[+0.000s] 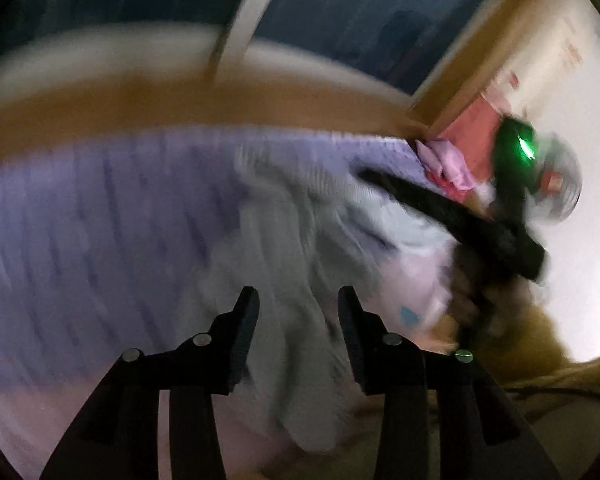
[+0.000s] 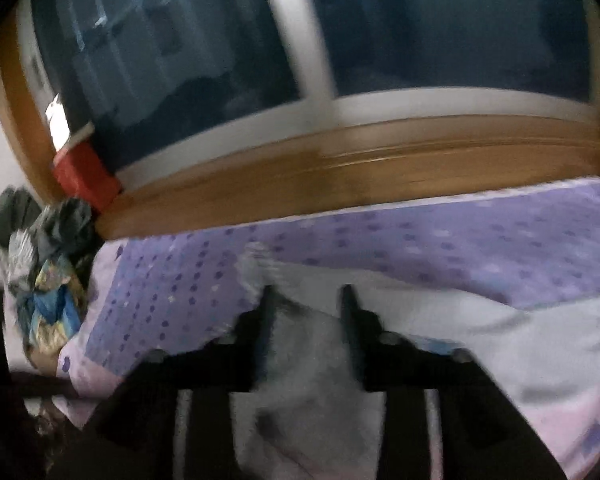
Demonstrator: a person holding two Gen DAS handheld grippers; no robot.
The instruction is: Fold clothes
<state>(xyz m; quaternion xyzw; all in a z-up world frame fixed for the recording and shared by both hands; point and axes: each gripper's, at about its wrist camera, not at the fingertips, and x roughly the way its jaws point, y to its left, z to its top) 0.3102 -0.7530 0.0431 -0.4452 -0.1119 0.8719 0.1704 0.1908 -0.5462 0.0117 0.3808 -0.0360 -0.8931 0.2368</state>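
— Where was the garment?

— A pale grey garment (image 1: 284, 264) lay spread on the bed, over a purple dotted bedspread (image 2: 440, 236). Both views were smeared, so its cut and any folds could not be read; in the right wrist view its lower part was cut off by the frame edge.

— And the left claw (image 1: 298, 300)?

— Its jaws stood apart, with grey cloth showing in the gap. The pads did not appear to press on it, though the blur made contact hard to judge.

— The right claw (image 2: 306, 296)?

— Also parted, the same grey cloth (image 2: 308, 360) running up between its fingers. It did not look pinched. In the left wrist view the right claw appeared again at the right, as a dark streaked bar with a green light; the hand under it was only a brownish blur.

— What lay around the bed?

— A wooden sill (image 2: 300, 176) ran along the far side, under a dark window (image 2: 460, 32) with a white bar. A red box (image 2: 86, 178) sat at the sill's left end. Below it a heap of mixed clothes (image 2: 44, 264) was piled at the bed's corner, partly lost at the dark rim. In the left wrist view something pink and crumpled (image 1: 444, 160) lay at the far corner; what it was could not be told.
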